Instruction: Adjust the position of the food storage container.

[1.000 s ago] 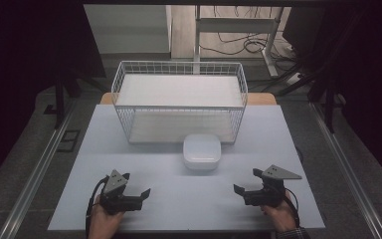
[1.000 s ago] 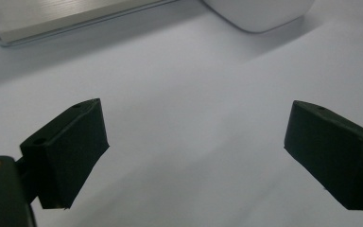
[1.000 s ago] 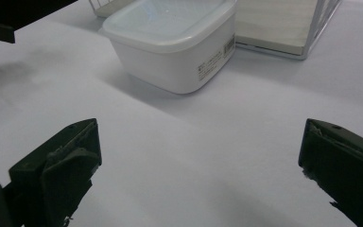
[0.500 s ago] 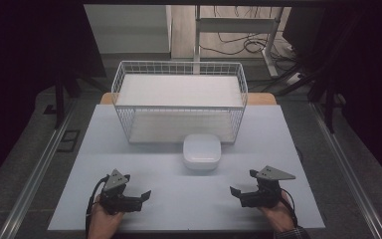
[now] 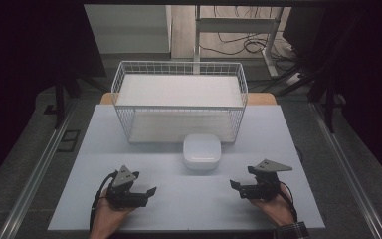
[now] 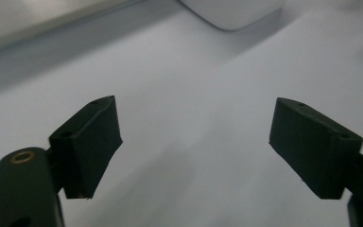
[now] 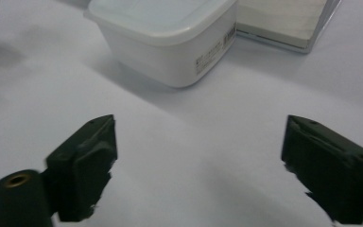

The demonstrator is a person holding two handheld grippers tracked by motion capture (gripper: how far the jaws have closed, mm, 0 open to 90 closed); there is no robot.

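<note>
1. Resting low at the near left of the counter point(image 5: 129, 124), my left gripper point(image 5: 146, 193) has its fingers point(image 6: 87, 142) spread wide, with nothing between them — bare white surface ahead.
2. Sitting at the middle of the counter, just in front of the wire basket point(image 5: 179, 107), is the white lidded container point(image 5: 202, 152); it stands between my two hands and apart from both.
3. It looks like thin plastic: light, fairly stiff, with smooth, rounded walls that could slip. I'd judge the straight side walls under the lid rim the best place to pinch, not the corners — and gently, since a hard squeeze might flex the box or pop the lid.
4. At the near right, my right gripper point(image 5: 235, 186) is likewise released, fingers point(image 7: 82, 165) well apart and holding nothing; its view looks straight at the container's corner and small label.
5. The counter is matte and white, flat and uncluttered, so sliding is easy. The basket has a pale liner at its bottom. Around the counter the room is dark, with cables on the floor behind.
</note>
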